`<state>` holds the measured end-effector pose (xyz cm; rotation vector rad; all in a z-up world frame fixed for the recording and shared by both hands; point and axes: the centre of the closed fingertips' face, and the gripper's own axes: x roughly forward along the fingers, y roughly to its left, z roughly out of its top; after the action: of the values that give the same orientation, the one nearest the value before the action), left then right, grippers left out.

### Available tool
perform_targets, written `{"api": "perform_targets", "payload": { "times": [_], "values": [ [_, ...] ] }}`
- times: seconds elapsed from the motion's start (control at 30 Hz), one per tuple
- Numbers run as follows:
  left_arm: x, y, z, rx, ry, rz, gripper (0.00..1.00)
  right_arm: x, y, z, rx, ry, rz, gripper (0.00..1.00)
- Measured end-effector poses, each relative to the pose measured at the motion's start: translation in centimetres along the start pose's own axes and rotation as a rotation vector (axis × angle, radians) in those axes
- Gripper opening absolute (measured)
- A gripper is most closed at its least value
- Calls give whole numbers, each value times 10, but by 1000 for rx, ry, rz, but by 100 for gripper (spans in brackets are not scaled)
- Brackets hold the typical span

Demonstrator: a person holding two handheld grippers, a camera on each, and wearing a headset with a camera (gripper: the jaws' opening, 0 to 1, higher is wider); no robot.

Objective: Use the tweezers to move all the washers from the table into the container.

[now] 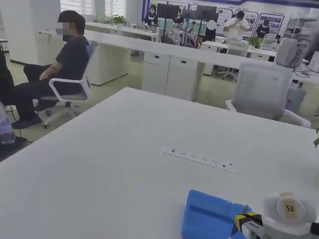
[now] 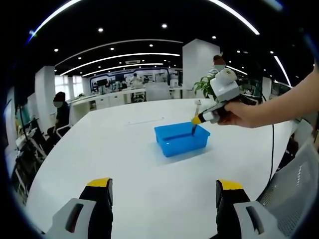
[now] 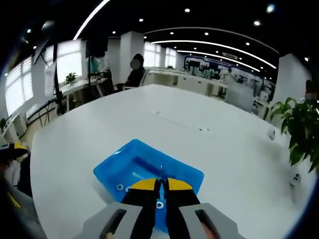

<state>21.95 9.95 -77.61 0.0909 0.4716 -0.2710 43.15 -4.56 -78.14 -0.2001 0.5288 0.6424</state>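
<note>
One blue container (image 3: 130,160) stands on the one white surface (image 1: 114,149). Three washers (image 3: 120,187) can be made out inside it, at its near end. There is one pair of tweezers (image 3: 161,173), and a left gripper (image 2: 164,185) and a right gripper (image 3: 160,185), two in all. One socket strip (image 1: 202,160) lies farther back.

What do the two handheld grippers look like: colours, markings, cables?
Both the left gripper and the right gripper have black jaws with yellow tips on grey bodies. In the head view, a gripper's white top carries a yellow sticker marked 32. A black cable hangs from the right one.
</note>
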Motion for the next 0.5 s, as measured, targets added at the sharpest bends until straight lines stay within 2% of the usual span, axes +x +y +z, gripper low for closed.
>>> {"api": "perform_targets", "payload": {
  "times": [0.1, 0.17, 0.2, 0.27, 0.33, 0.37, 0.43, 0.5],
  "values": [
    [0, 1, 0, 1, -3, 5, 87, -14, 0, 16, -22, -42, -2, 2],
    [-1, 1, 1, 0, -7, 5, 87, -26, 4, 26, -32, -65, 12, 1],
    [-1, 1, 2, 1, -8, 5, 87, -34, 7, 34, -46, -92, 20, 1],
    [-1, 1, 2, 1, -9, 5, 87, -44, 15, 41, -92, -108, 49, 1],
    [-1, 1, 2, 2, -10, 8, 87, -57, 27, 44, -192, -102, 92, 1],
    [-2, 1, 3, 1, -11, 7, 87, -64, 35, 44, -272, -87, 118, 1],
    [-2, 1, 3, 2, -12, 5, 87, -73, 49, 37, -367, -43, 173, 1],
    [-2, 0, 2, 3, -9, 4, 87, -81, 57, 32, -463, -24, 201, 1]
  ]
}}
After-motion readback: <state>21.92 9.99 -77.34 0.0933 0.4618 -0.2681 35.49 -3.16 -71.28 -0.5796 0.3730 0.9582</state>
